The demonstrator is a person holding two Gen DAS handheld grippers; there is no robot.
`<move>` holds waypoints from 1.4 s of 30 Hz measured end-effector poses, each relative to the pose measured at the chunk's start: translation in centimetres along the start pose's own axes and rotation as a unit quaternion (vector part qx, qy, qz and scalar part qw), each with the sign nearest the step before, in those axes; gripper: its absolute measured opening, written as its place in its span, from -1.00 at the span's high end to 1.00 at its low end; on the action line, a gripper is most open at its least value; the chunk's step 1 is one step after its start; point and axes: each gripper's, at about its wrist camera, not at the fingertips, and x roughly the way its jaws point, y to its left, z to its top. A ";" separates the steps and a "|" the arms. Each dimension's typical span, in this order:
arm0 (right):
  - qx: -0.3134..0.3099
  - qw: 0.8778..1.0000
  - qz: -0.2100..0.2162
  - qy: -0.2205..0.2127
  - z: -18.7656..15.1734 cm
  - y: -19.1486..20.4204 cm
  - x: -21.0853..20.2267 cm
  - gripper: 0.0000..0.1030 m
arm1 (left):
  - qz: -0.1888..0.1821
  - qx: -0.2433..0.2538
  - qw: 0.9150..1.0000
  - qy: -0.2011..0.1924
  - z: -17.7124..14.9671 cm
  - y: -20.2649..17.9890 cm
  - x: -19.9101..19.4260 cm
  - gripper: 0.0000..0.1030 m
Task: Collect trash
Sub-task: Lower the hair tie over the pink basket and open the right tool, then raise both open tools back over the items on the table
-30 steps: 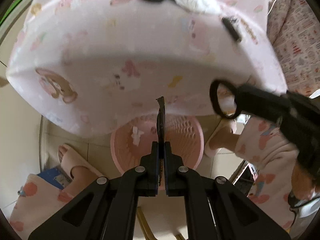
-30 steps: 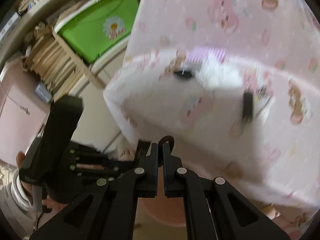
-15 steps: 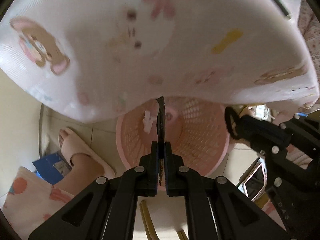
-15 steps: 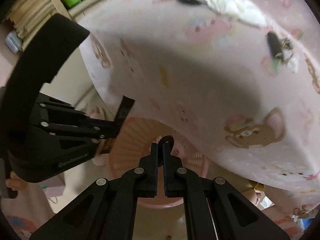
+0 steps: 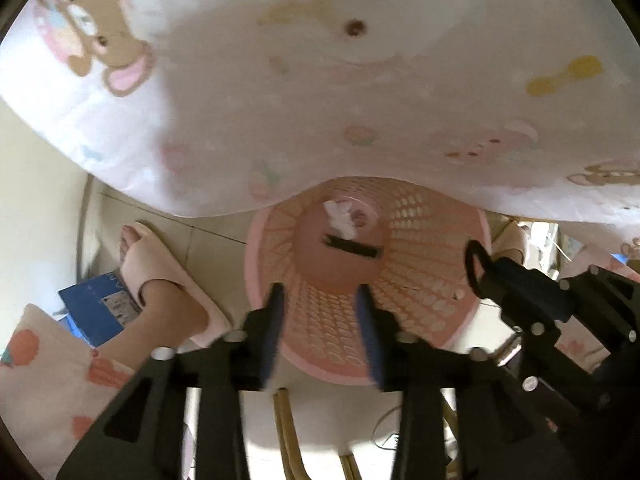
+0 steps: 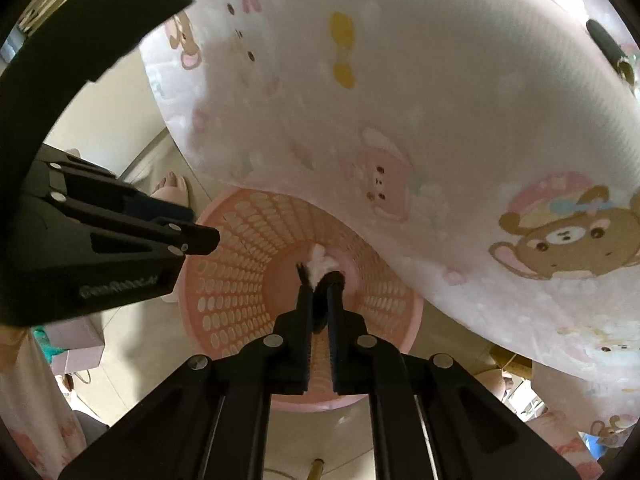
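Note:
A pink perforated basket (image 5: 420, 276) stands on the floor under the edge of a table draped in a pink cartoon cloth (image 5: 320, 80). In it lie a flat black strip (image 5: 352, 246) and a white crumpled bit (image 5: 340, 216). My left gripper (image 5: 320, 296) is open and empty above the basket. My right gripper (image 6: 320, 286) is over the basket (image 6: 240, 280), its jaws a small gap apart around a black ring (image 6: 334, 280). The ring also shows in the left wrist view (image 5: 476, 266). The white bit (image 6: 320, 264) lies just past the right fingertips.
A foot in a pink slipper (image 5: 160, 272) stands left of the basket beside a blue box (image 5: 96, 308). The tablecloth (image 6: 400, 100) overhangs the basket's far side. A black item (image 6: 608, 46) lies on the table top. Wooden chair legs (image 5: 288, 432) show below.
My left gripper opened and the black strip dropped into the basket. Both grippers moved lower and closer over the basket. The right jaws parted slightly around the ring.

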 end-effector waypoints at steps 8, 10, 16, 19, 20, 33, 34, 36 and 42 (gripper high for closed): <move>0.030 0.999 0.009 -0.008 0.6 -0.9 -1.6 0.68 | 0.013 -0.006 0.999 -0.048 -0.1 0.6 -2.6 -0.38; 0.040 0.999 0.001 -0.023 0.9 -0.8 -2.1 0.34 | 0.020 -0.005 0.998 -0.066 -0.2 0.6 -3.6 -0.44; 0.077 0.994 -0.022 -0.067 0.3 -2.1 -4.9 -0.31 | 0.038 0.009 0.990 -0.133 -0.6 0.5 -7.2 -0.56; 0.092 0.992 -0.019 -0.089 0.6 -2.8 -6.6 -0.31 | 0.045 0.015 0.984 -0.173 -0.8 0.5 -9.2 -0.59; 0.095 0.990 -0.019 -0.099 0.6 -2.9 -7.2 -0.31 | 0.047 0.016 0.981 -0.185 -0.9 0.5 -9.8 -0.62; 0.098 0.944 -0.075 -0.305 -0.7 -2.8 -18.2 -0.55 | 0.079 0.057 0.936 -0.339 -1.9 -0.6 -18.1 -0.70; 0.100 0.942 -0.079 -0.311 -0.5 -3.1 -18.6 -0.55 | 0.077 0.065 0.932 -0.348 -1.8 -0.8 -18.8 -0.70; 0.101 0.937 -0.098 -0.320 0.0 -3.6 -19.0 -0.55 | 0.066 0.070 0.929 -0.357 -1.6 -1.3 -20.0 -0.70; 0.114 0.928 -0.122 -0.333 0.4 -6.8 -21.6 -0.55 | 0.096 0.106 0.901 -0.410 -0.8 -3.2 -24.7 -0.70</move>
